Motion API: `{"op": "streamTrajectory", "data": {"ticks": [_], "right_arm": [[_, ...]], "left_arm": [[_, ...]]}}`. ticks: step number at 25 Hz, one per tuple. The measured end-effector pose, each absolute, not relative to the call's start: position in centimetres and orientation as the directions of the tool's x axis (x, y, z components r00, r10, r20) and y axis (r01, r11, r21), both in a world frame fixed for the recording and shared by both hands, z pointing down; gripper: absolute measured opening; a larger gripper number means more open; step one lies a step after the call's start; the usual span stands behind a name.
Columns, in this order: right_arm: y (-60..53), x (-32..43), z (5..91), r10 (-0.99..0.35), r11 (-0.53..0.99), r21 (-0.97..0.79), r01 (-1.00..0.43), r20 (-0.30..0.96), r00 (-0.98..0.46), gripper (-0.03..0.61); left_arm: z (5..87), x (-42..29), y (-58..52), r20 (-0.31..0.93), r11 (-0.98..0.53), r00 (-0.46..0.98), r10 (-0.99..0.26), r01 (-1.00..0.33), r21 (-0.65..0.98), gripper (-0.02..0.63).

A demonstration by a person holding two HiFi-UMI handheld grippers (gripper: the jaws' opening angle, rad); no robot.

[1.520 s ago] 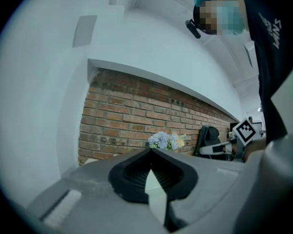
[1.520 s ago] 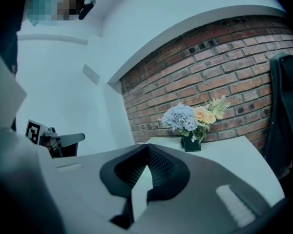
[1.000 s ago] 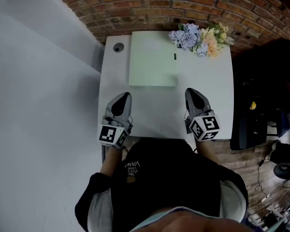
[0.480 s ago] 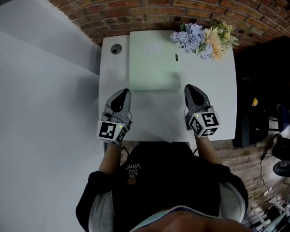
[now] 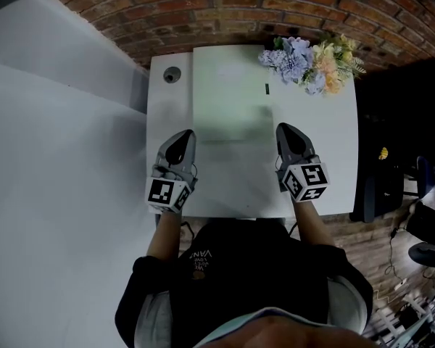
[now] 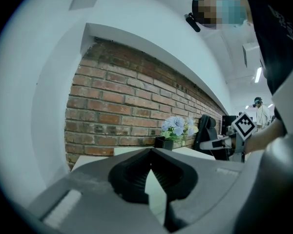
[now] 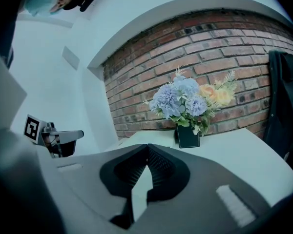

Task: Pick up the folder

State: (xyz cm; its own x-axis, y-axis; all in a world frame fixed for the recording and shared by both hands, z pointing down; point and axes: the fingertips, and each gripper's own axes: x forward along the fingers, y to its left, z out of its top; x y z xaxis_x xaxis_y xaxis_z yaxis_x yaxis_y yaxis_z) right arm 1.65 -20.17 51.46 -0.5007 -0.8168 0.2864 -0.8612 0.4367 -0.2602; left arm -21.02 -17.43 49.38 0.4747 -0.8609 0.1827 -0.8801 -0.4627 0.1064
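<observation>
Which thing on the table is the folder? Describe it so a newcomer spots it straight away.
Start at the white table set against the brick wall. On its far half, left of the flower bouquet, lies the folder. It is the only flat, pale green rectangle there, unlike the bushy bouquet and the small round hole beside it.

White table (image 5: 322, 133) bears pale folder (image 5: 228, 93) and flowers (image 5: 309, 61).

One folder (image 5: 228, 93) is lying on one table (image 5: 328, 158), and one flower bouquet (image 5: 308, 60) is standing there too. The person is holding two grippers: one left gripper (image 5: 183, 139) and one right gripper (image 5: 286, 132).
</observation>
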Motion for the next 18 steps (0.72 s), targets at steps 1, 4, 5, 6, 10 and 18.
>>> {"op": "streamTrajectory", "data": {"ticks": [1,4,5,6,10,18], "right_arm": [[-20.4,1.6,51.7,-0.814,0.438,-0.26,-0.86,0.29,-0.503,-0.002],[-21.1,1.3,52.5,-0.807,0.443,-0.257,-0.859,0.304,-0.507,-0.002],[-21.4,1.3,52.7,-0.805,0.442,-0.256,-0.859,0.309,-0.506,0.0],[-21.7,1.3,52.9,-0.804,0.441,-0.255,-0.861,0.315,-0.505,0.003],[-22.6,1.2,54.0,-0.798,0.429,-0.263,-0.864,0.338,-0.499,0.028],[-23.9,0.8,55.8,-0.784,0.387,-0.325,-0.863,0.376,-0.494,0.123]], "left_arm": [[49.6,-21.1,-17.7,0.182,-0.462,0.474,-0.861,-0.88,0.106,0.0],[50.3,-21.4,-18.6,0.191,-0.458,0.474,-0.86,-0.881,0.123,0.0],[50.7,-21.4,-18.8,0.201,-0.457,0.475,-0.857,-0.88,0.132,0.0],[51.1,-21.4,-19.1,0.213,-0.457,0.477,-0.852,-0.878,0.14,0.001],[52.9,-21.3,-19.8,0.259,-0.464,0.499,-0.827,-0.866,0.184,0.005],[54.9,-21.8,-21.4,0.324,-0.422,0.476,-0.817,-0.878,0.227,0.064]]}}
